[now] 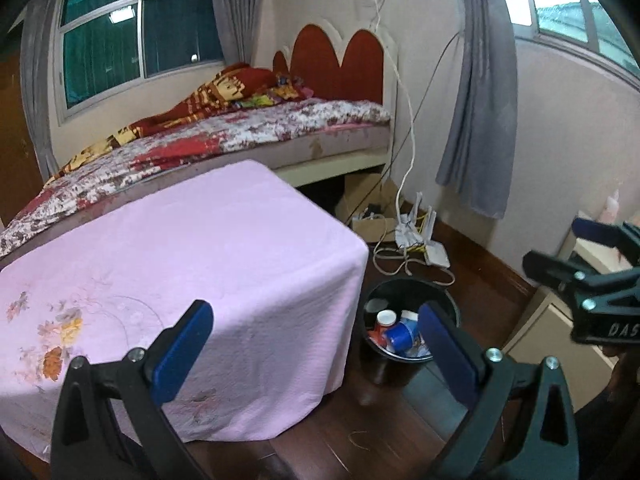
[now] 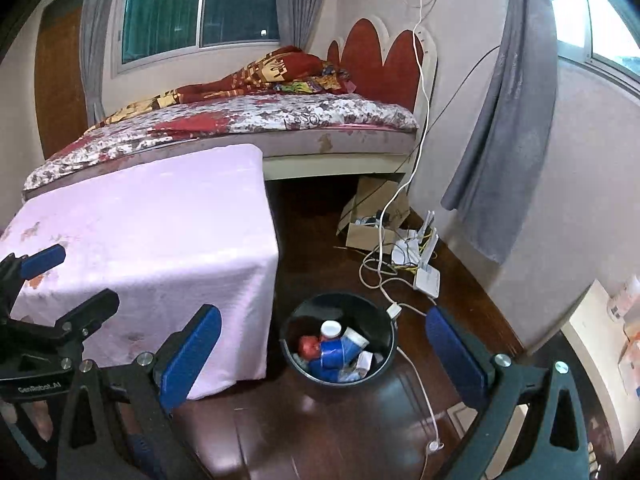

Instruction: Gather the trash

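Trash (image 2: 336,350) is seen piled in a round black bin (image 2: 384,364) on the dark wood floor, just beside the near right corner of the cloth-draped table (image 2: 160,240): blue paper cups, a white-lidded jar, a small carton. These are judged light, thin-walled and crushable, best pinched at a rim. Both the left hand-held gripper (image 1: 316,344) and the right hand-held gripper (image 2: 324,348) are held wide open, empty.

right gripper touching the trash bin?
Apart. In the right wrist view the right gripper has its jaws spread wide and empty, and the black trash bin sits on the floor well beyond them, bare floorboards showing in between.
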A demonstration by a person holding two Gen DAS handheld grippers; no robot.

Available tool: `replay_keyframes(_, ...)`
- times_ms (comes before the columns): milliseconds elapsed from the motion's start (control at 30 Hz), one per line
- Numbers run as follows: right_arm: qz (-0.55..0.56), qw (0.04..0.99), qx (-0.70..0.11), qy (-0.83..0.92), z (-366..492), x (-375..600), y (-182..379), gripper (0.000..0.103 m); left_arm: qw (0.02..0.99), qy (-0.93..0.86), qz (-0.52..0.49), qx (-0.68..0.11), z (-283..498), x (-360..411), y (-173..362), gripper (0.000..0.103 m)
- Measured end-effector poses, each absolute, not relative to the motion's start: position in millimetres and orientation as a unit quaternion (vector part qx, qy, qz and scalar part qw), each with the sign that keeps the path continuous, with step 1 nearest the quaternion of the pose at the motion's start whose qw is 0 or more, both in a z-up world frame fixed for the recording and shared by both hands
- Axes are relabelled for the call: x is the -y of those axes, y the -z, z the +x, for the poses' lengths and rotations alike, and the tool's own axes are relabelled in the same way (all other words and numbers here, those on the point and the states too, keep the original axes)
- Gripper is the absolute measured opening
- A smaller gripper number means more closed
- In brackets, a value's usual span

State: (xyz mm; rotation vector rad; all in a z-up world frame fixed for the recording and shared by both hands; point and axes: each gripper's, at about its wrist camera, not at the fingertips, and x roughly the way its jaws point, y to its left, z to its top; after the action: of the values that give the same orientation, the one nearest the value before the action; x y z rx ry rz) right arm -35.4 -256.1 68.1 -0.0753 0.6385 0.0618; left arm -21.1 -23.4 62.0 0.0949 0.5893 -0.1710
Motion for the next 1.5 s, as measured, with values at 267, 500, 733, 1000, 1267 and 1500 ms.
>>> replay_keyframes(267,-0.018,0.949,-0.314,-0.016,-56,262,-76,0.103,0.956,0.095,0.052,-0.271,-26,31,-73,0.103)
replay_keyframes(500,-0.002,0.951,-0.31,-0.009,-64,271,-81,0.103,0.959,0.102,0.053,-0.258,-32,34,-80,0.103)
replay_keyframes(733,-0.003,0.951,-0.308,-0.008,-66,270,-84,0.103,0.961,0.098,0.053,-0.253,-35,32,-84,0.103)
replay_keyframes(1000,-0.007,0.953,-0.303,-0.011,-69,264,-88,0.103,0.961,0.095,0.056,-0.255,-35,32,-83,0.103)
replay_keyframes(1267,-0.006,0.952,-0.305,-0.01,-70,264,-87,0.103,0.961,0.094,0.057,-0.255,-36,29,-83,0.103)
replay_keyframes(1500,-0.006,0.952,-0.305,-0.009,-70,264,-87,0.103,0.96,0.095,0.057,-0.256,-35,27,-84,0.103)
